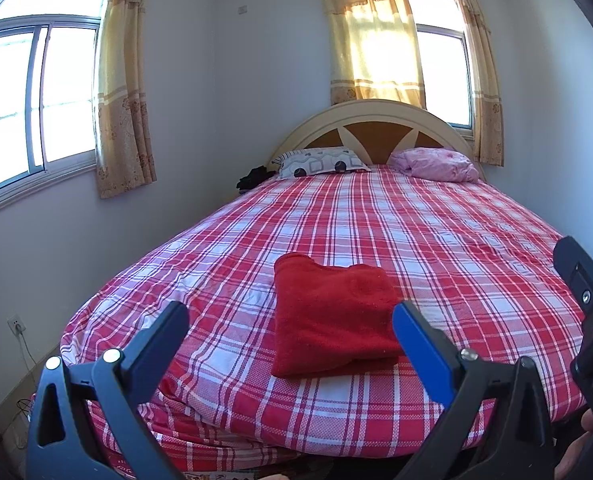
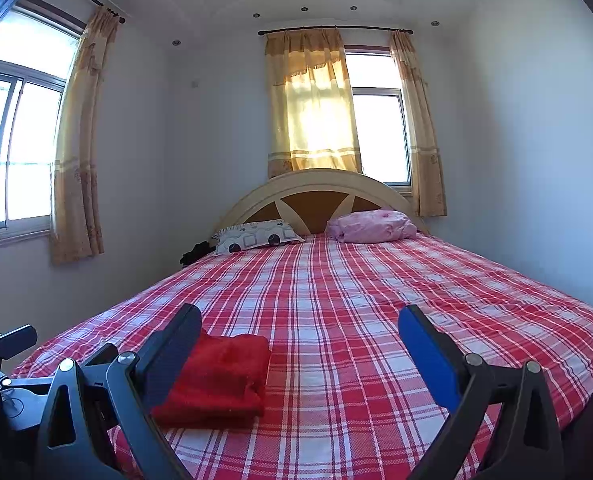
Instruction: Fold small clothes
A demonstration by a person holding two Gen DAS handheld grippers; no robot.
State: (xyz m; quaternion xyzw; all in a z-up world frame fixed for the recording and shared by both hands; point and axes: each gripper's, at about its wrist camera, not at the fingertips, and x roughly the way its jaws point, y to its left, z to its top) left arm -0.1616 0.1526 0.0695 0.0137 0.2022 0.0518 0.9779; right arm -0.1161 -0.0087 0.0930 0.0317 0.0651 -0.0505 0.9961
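Bed (image 1: 436, 240) with red-white plaid sheet fills both views; patterned pillow (image 1: 320, 162) and pink bundle (image 1: 436, 164) at the headboard. Folded red cloth (image 1: 332, 320) lies flat near the bed's foot edge, left of centre in right wrist view. Left gripper (image 1: 290, 316) spread wide, holding nothing, above the cloth. Right gripper (image 2: 300, 320) likewise spread, empty, cloth beside its left finger.

I see daylight pouring through the aluminium-framed side window (image 1: 36, 92) and glowing through the yellow patterned curtain (image 2: 316, 112), both blown out white. Fisheye bending curves my walls; corners fall dark, though focus stays sharp.
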